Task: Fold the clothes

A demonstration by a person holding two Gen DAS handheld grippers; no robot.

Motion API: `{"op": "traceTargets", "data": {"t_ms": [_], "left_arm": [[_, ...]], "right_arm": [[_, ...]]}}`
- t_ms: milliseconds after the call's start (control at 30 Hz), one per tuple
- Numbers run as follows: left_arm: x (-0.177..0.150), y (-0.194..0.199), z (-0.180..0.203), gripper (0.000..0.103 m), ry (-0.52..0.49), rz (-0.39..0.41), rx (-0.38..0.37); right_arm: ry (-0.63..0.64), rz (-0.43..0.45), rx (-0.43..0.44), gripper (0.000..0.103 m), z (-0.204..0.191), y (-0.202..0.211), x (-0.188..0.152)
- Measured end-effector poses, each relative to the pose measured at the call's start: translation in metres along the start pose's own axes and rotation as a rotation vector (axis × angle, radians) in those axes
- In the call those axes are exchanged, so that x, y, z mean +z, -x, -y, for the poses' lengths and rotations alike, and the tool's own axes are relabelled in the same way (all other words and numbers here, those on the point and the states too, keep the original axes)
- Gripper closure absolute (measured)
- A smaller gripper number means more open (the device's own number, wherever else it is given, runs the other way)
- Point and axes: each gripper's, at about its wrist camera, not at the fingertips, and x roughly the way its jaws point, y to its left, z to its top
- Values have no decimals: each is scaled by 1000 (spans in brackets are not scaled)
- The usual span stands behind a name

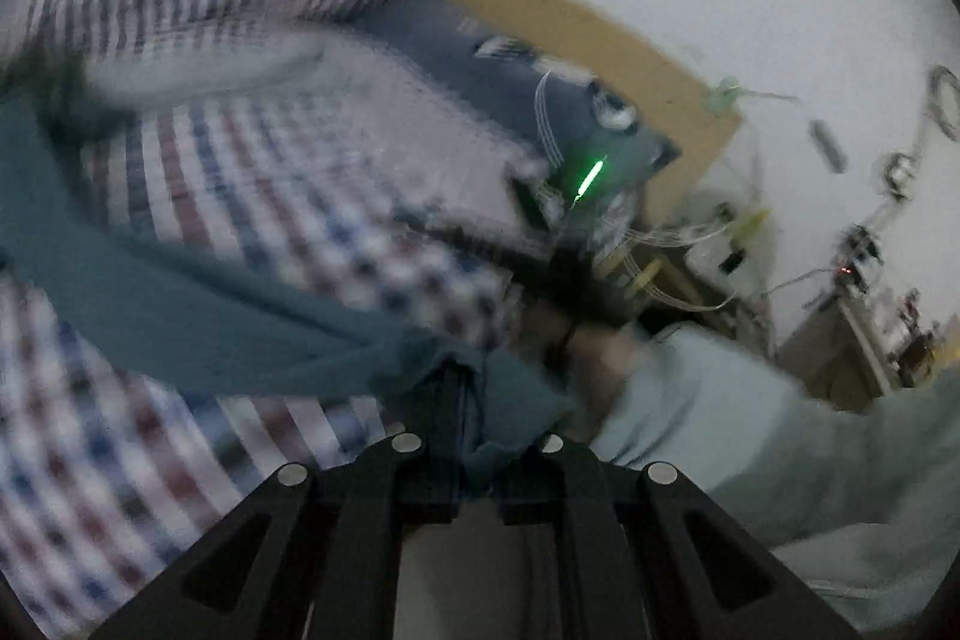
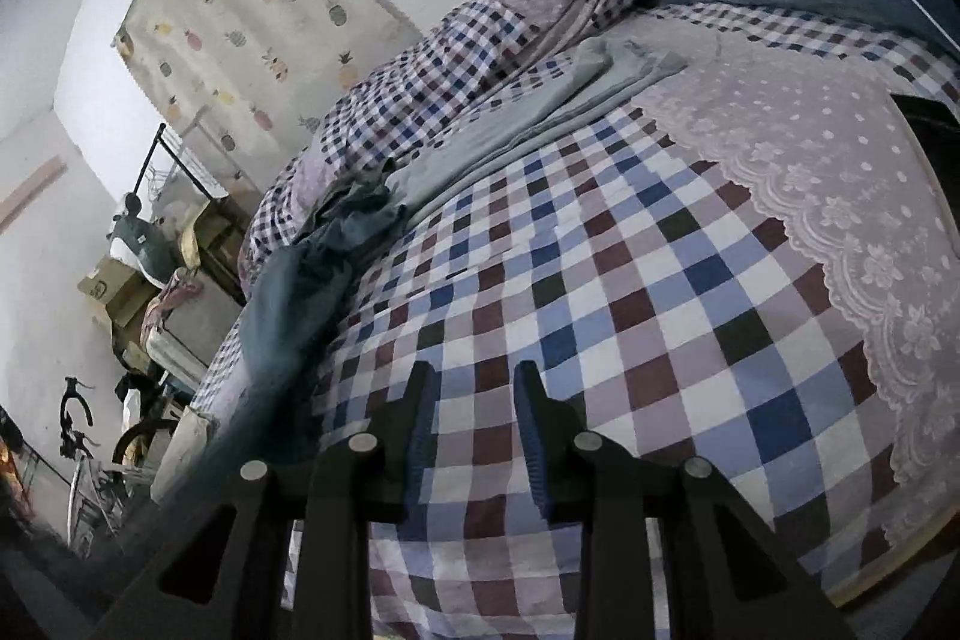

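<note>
Pinching a fold of the teal garment (image 1: 240,322) between my left fingers (image 1: 474,400), I hold it stretched over the checked bedspread (image 1: 336,196). Only the right view shows its far end (image 2: 300,292) draped off the bed's edge beside a folded pale-green cloth (image 2: 540,112); my right fingers (image 2: 474,412) hover spread, empty.

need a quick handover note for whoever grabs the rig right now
Left hand-held gripper: shut on the teal garment, which trails across the checked bedspread.
Right hand-held gripper: open, empty, above the bedspread.
Done: a pale green garment lies flat and looks folded, near the rumpled quilt.
Left: teal garment is unfolded; spread and fold it.
</note>
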Motion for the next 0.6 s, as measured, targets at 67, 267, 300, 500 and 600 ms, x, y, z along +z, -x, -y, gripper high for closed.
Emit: {"op": "traceTargets", "data": {"t_ms": [67, 267, 300, 500, 600], "left_arm": [[-14, -24, -16, 97, 69, -6, 0], [-36, -37, -49, 71, 231, -5, -94], [-39, -33, -52, 52, 236, 3, -110], [-51, 24, -95, 18, 387, 183, -174], [-53, 56, -125, 17, 454, 309, -177]], "right_arm": [[8, -6, -3, 73, -1, -1, -1], [64, -57, 11, 73, -12, -12, -3], [82, -65, 6, 73, -16, -14, -4], [195, -126, 9, 71, -48, -28, -7], [299, -161, 15, 67, -77, -40, -6]]}}
